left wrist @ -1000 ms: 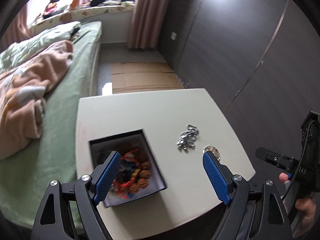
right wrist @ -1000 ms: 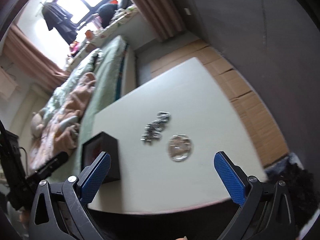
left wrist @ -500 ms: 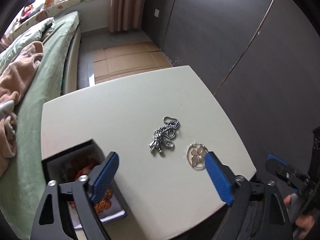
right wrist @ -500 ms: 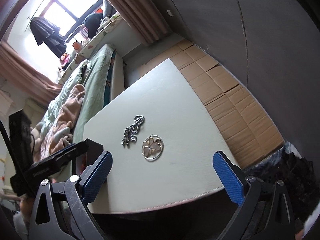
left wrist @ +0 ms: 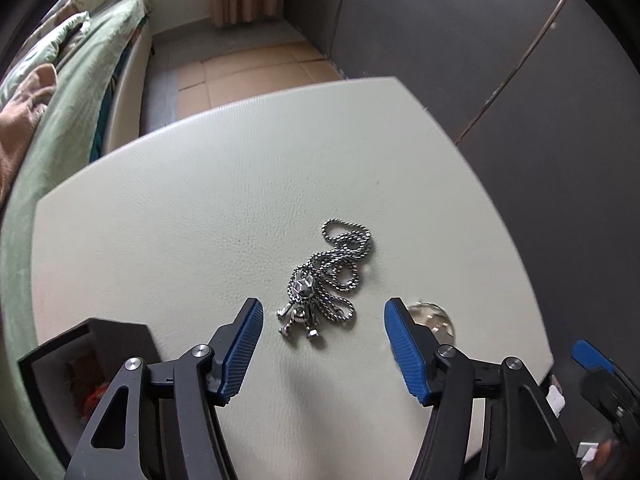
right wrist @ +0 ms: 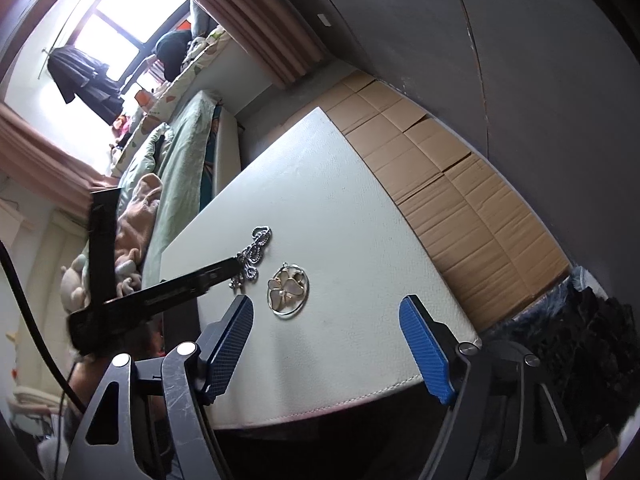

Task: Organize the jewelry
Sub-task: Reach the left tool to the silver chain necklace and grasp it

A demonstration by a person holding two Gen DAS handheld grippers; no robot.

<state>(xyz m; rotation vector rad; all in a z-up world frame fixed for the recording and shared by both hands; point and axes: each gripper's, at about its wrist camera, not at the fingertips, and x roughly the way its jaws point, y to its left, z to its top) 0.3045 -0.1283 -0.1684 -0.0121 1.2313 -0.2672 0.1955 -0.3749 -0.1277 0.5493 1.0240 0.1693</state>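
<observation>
I judge I'm at the approach for a pick: my left gripper (left wrist: 323, 322) hovers low over the white table (left wrist: 208, 216) with its blue pads spread wide and nothing between them, lined up on the silver chain necklace (left wrist: 326, 276). That necklace lies loose in the right half of the table, nearer the near edge than the far one, and its bundle runs slantwise: the chunky pendant end with its small dangling charms points toward me and a little left, while the looped chain trails off toward the far right corner. Just to its right, close to the table's right edge and partly hidden by my right-hand pad, sits the round flower pendant (right wrist: 288, 289), flat on the surface and apart from the chain. The black jewelry box (left wrist: 86, 364) stands open at the near left corner with some red and orange pieces inside. My right gripper (right wrist: 326, 346) waits at the near edge with its fingers also wide apart and empty, the flower pendant lying just beyond them. The next move, as I read it, calls for bringing the left pads down astride the pendant end, across the slant and not along it, closing where the metal bunches thickest so the chain doesn't slip through, then carrying it left to the box.
</observation>
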